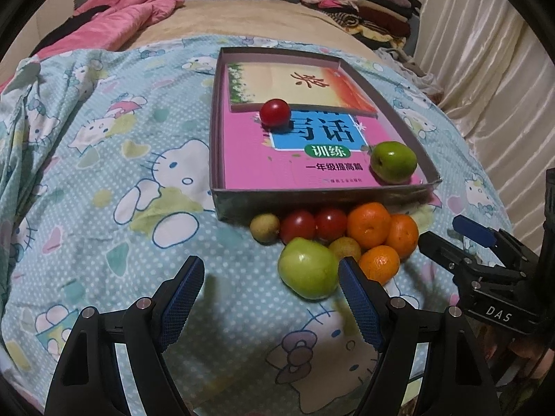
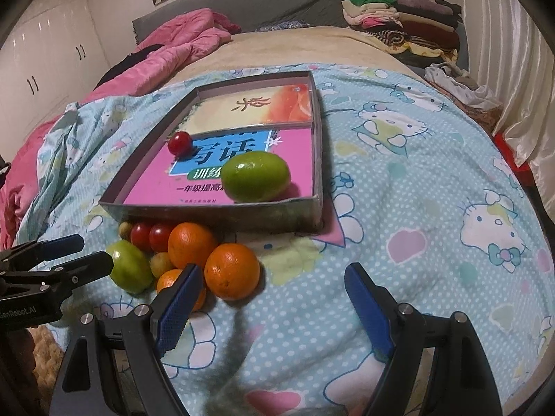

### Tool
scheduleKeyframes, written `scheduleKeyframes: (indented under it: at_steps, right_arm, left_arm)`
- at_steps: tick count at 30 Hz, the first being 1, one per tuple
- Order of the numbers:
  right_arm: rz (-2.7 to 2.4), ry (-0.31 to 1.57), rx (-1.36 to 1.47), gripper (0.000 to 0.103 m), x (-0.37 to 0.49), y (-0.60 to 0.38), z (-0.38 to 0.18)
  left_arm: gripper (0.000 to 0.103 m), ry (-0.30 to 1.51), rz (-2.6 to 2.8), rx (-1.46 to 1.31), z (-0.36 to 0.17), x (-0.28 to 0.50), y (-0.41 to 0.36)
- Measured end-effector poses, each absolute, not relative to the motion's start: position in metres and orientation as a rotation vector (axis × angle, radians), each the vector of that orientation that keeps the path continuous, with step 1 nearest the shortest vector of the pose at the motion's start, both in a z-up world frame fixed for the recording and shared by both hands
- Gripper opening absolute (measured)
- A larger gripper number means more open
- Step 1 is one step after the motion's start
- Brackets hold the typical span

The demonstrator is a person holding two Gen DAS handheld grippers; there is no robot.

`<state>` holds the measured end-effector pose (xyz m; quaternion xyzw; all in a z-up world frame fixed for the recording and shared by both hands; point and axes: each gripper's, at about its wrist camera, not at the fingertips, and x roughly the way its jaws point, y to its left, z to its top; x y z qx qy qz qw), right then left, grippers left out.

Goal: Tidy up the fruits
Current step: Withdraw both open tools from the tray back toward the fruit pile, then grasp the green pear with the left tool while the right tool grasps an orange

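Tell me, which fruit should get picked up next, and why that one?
Probably the green apple on the blanket. The left gripper is open and empty, and that apple lies nearest, just beside its right finger. One green apple and a tomato already sit in the box, so sliding right and closing seems sensible.

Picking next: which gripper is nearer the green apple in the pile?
Left. The left gripper has one finger beside the green apple; the right gripper sits past the oranges, farther off.

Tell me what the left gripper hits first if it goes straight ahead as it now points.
Likely only bedsheet: the open left gripper has bare cloth between its fingers. The green fruit lies just inside its right finger and might be brushed; depth is unclear.
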<state>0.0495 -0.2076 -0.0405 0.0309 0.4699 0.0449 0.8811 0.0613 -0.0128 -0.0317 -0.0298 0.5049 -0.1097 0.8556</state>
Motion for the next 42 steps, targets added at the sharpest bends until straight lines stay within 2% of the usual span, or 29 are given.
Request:
scheduleKeyframes:
  at_steps: [5,9,16,21,36,37,42]
  right_arm:
    - [0.102,0.998,0.033,0.084,0.048,-0.202,-0.046]
    - [0.115,1.017,0.0,0.083,0.049,-0.198,-0.054]
    - [0.141,1.011,-0.066,0.074,0.05,-0.191,-0.06]
    - [0.176,1.007,-0.093,0.069,0.054,-0.187,-0.063]
    - [0.281,0.995,-0.129,0.045,0.067,-0.176,-0.071]
    - [0.286,0.993,-0.127,0.041,0.067,-0.176,-0.071]
    - [0.299,0.988,-0.06,0.04,0.066,-0.184,-0.071]
  left_arm:
    - [0.08,1.084,-0.253,-0.059,-0.039,0.061,-0.02]
    - [0.071,1.098,-0.267,-0.066,-0.045,0.062,-0.025]
    - [0.06,1.108,-0.298,-0.079,-0.051,0.062,-0.03]
    - [0.057,1.111,-0.317,-0.077,-0.055,0.065,-0.033]
    - [0.05,1.122,-0.334,-0.072,-0.063,0.071,-0.038]
    - [0.05,1.122,-0.334,-0.073,-0.064,0.071,-0.038]
    - [0.049,1.117,-0.336,-0.065,-0.064,0.071,-0.039]
